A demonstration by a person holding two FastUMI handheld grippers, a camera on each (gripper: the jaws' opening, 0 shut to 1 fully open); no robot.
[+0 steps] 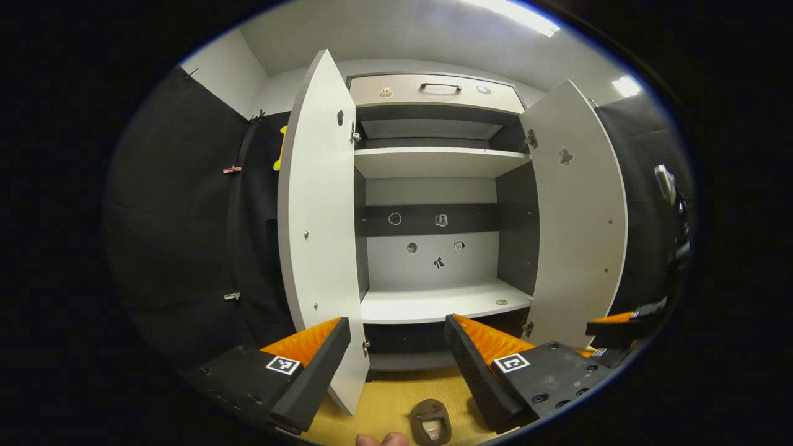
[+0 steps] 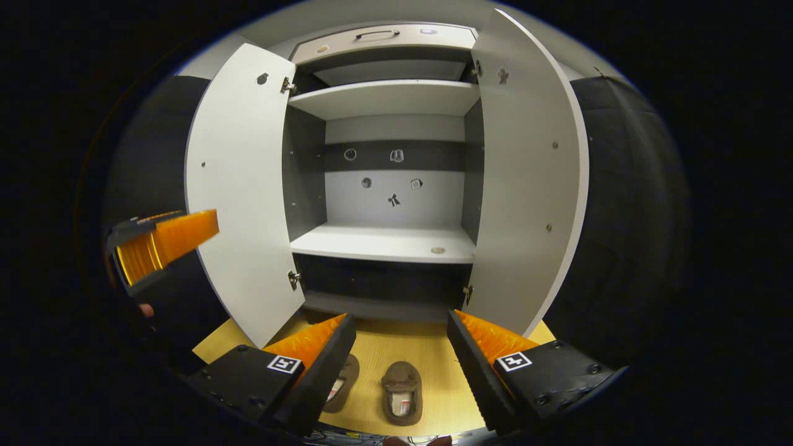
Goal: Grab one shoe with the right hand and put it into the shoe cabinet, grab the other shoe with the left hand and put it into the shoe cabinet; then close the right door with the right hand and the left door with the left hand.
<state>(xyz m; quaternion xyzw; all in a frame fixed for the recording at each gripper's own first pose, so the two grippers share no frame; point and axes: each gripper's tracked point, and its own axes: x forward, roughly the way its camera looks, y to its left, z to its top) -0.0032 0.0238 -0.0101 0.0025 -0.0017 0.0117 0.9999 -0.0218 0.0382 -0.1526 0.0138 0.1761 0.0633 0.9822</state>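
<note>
At twelve o'clock ahead, shoe cabinet [image 2: 384,241] stands with left door [image 2: 238,186] and right door [image 2: 526,179] open, shelves bare. Both shoes [image 2: 401,393] lie on floor [image 2: 396,347] at six o'clock. Right gripper [image 2: 399,347] and left gripper [image 1: 396,353] are spread, holding nothing. No step completed.

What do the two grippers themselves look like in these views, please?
Each gripper, left and right, has two long wedge-shaped fingers with ribbed inner faces, mounted on black blocks with visible screws. Each block carries a small square black-and-white marker. No cables or sleeves are visible.
</note>
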